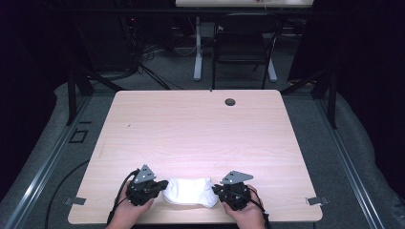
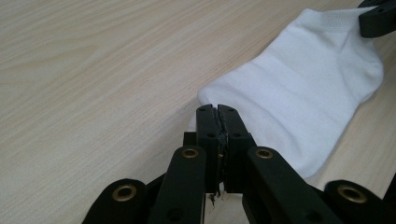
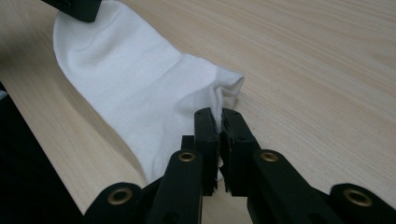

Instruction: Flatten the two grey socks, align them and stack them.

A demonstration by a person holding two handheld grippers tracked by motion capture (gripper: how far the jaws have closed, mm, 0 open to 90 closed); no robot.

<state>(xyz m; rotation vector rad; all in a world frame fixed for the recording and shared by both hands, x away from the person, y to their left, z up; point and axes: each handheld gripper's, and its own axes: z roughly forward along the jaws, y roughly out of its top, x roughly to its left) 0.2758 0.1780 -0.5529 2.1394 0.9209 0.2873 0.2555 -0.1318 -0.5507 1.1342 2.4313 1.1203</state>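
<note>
A: Sock (image 1: 189, 192): white, lying flat at the near edge of the table (image 1: 196, 129), about midway along it, stretched between the two grippers.

B: Confirmed. In the left gripper view the sock (image 2: 299, 100) runs away from the jaws toward the upper right, ribbed cuff at the far end. In the right gripper view the sock (image 3: 140, 88) runs to the upper left, with folds near the jaws.

A: Left gripper (image 1: 160, 185)?

B: Jaws pressed together on the sock's left end. In its own view the left gripper (image 2: 218, 110) shows a thin line of white cloth between the pads.

A: Right gripper (image 1: 217, 189)?

B: Same state. Right gripper (image 3: 218, 113) pinches the bunched edge of the sock's right end; the cloth puckers into the jaws.

A: Hands?

B: Left hand (image 1: 126, 210) and right hand (image 1: 248, 212) come in over the near edge, one behind each gripper.

A: Rest of the table?

B: Pale wood grain, a round dark grommet (image 1: 230, 102) near the far edge, right of centre. A dark chair (image 1: 243, 45) stands on the floor beyond that edge.
</note>
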